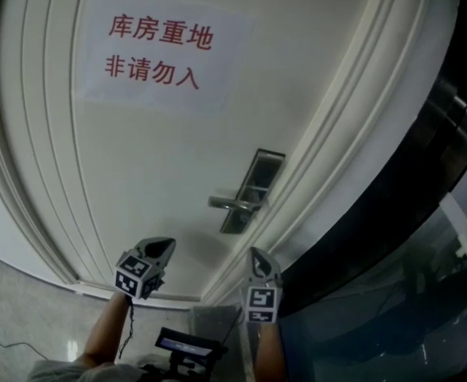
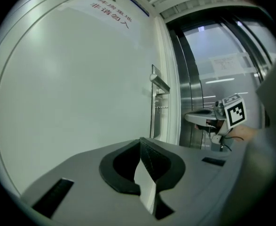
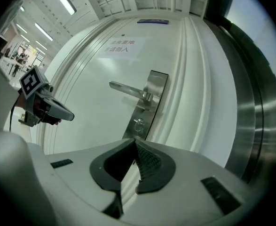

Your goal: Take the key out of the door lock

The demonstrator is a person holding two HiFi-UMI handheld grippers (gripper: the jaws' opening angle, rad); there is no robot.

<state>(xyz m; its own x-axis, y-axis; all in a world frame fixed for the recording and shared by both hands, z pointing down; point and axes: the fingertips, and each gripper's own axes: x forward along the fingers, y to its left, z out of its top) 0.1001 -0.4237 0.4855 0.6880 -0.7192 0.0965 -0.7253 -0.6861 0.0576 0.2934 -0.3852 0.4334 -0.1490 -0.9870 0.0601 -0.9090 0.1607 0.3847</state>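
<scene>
A silver lock plate (image 1: pixel 253 188) with a lever handle (image 1: pixel 231 204) sits at the right edge of the white door (image 1: pixel 153 157). In the right gripper view a small key (image 3: pixel 138 123) sits in the keyhole low on the lock plate (image 3: pixel 146 105), under the handle (image 3: pixel 128 90). The left gripper view shows the key (image 2: pixel 162 107) jutting sideways from the plate. My right gripper (image 3: pixel 135 141) is shut and empty, a short way below the key. My left gripper (image 2: pixel 140 140) is also shut and empty, lower left of the lock. Both grippers hang below the handle in the head view, the left gripper (image 1: pixel 166 245) and the right gripper (image 1: pixel 254 255).
A paper sign with red characters (image 1: pixel 160 52) is stuck high on the door. Moulded white door frame (image 1: pixel 352 126) runs along the right, with a dark steel and glass wall (image 1: pixel 424 237) beyond it. Pale tiled floor (image 1: pixel 26 309) lies below. A small dark device (image 1: pixel 187 345) is at the person's chest.
</scene>
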